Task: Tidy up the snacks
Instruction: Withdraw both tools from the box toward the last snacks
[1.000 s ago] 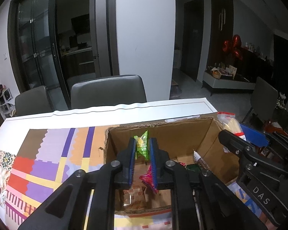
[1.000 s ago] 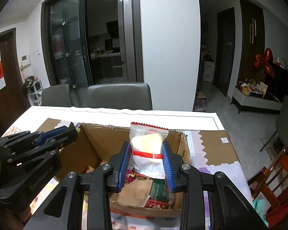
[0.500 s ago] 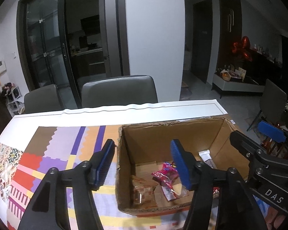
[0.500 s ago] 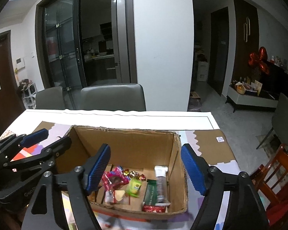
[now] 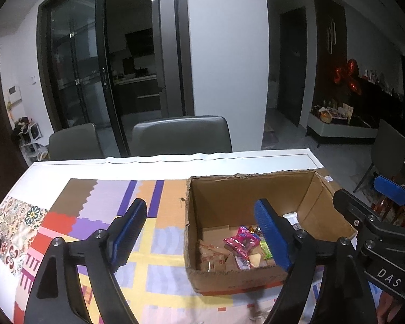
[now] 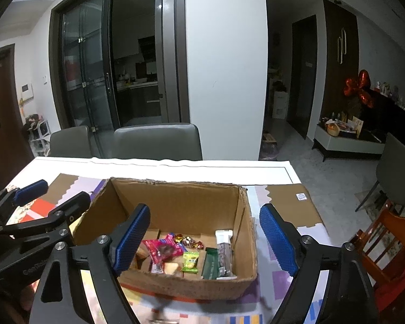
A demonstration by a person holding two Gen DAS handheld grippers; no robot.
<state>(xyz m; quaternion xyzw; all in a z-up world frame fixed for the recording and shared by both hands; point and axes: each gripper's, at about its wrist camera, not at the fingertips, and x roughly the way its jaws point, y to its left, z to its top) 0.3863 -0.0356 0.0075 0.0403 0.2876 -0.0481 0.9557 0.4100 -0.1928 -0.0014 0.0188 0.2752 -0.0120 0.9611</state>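
While both jaws are opening, I hold my left gripper point(image 5: 199, 232) and right gripper point(image 6: 205, 239) wide, nothing between them. Ahead of both sits the cardboard box point(image 6: 175, 199); a pink packet point(image 6: 163, 251) and green bar point(image 6: 210, 263) lie inside.

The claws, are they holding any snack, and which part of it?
No. The left claw and the right claw are both opening with nothing between their fingers. The snacks lie inside the cardboard box.

Grey chairs point(image 5: 181, 135), red balloon point(image 6: 360, 89)
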